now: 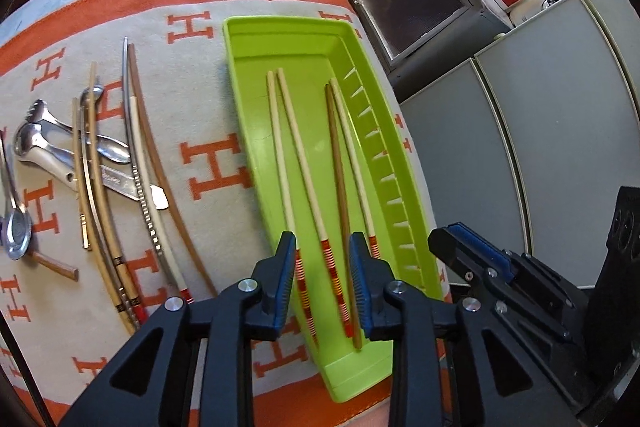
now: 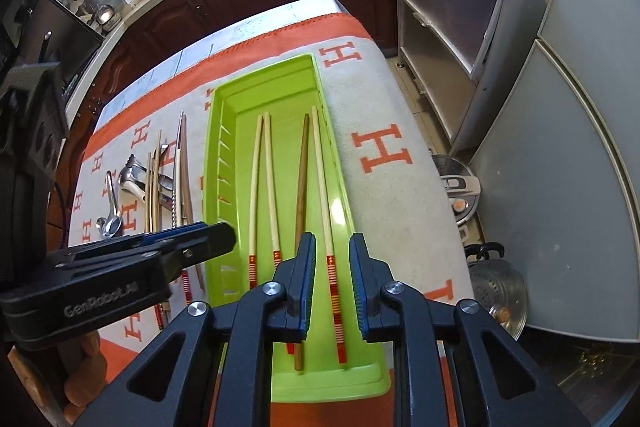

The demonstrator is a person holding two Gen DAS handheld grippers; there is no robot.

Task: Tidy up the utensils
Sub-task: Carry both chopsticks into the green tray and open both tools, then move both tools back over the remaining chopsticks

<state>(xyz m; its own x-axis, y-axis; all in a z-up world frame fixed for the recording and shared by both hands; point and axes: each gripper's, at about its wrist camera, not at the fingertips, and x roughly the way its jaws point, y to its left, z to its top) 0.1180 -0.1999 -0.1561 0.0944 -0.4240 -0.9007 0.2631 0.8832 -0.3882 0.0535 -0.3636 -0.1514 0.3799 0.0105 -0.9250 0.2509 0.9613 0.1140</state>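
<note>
Sorting partly done. Green tray (image 1: 304,39) at frame centre on the H-patterned orange cloth (image 1: 216,167); inside it four chopsticks: a pale pair (image 1: 292,147) with red-banded ends on the left, plus one brown stick (image 1: 340,187) and one pale stick (image 1: 352,155) crossing toward the right wall. Slotted side of the tray bare of utensils.

Left to do, judging by the heap (image 1: 100,155) at centre-left of the left wrist view: several more chopsticks, pale, brown and metal, lying over spoons and what looks like a small fork, all still on the cloth beside the tray.

Left gripper (image 1: 322,247) over the tray's near end, jaws narrowly apart, pads not pressing anything; red-banded stick ends visible below the gap. Right gripper (image 2: 331,247) likewise slightly parted above a banded pale stick, no contact evident. Both apparently empty.
</note>
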